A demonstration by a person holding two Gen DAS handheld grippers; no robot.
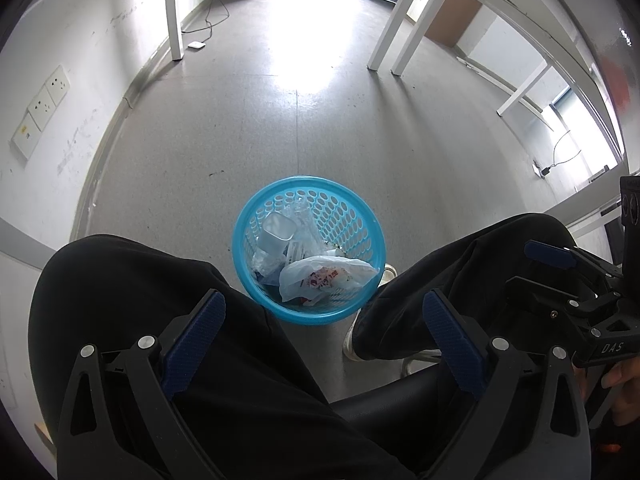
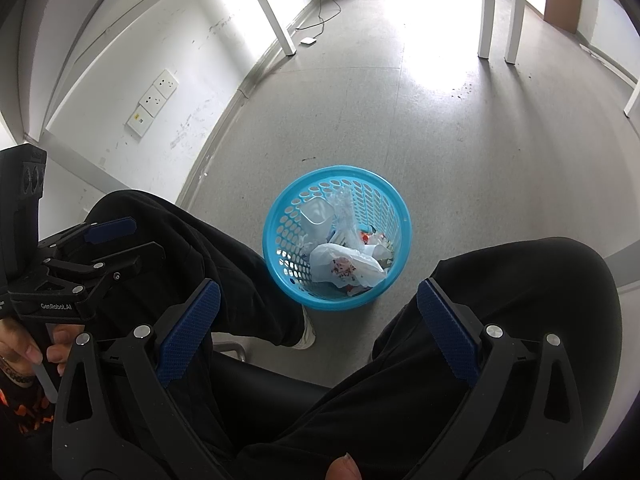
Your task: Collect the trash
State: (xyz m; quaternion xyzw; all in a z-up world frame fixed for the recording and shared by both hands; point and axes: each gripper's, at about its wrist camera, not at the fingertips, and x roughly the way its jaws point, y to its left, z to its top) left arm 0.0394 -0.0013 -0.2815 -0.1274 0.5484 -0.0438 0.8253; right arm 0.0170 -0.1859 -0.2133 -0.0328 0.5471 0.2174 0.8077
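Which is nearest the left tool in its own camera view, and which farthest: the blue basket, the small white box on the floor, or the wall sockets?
From the left tool:
1. Blue basket, on the floor just ahead, between the knees.
2. Wall sockets, on the left wall.
3. Small white box, far up the floor by a white table leg.

The right gripper (image 1: 560, 264), seen from the left wrist view, carries white letters "DAS" on its black body. The left gripper (image 2: 116, 240), seen from the right wrist view, reads "GenRobot.AI". Red print on the white plastic bag (image 1: 324, 278) is illegible.

Blue basket (image 1: 362, 224) on grey floor (image 1: 280, 128)
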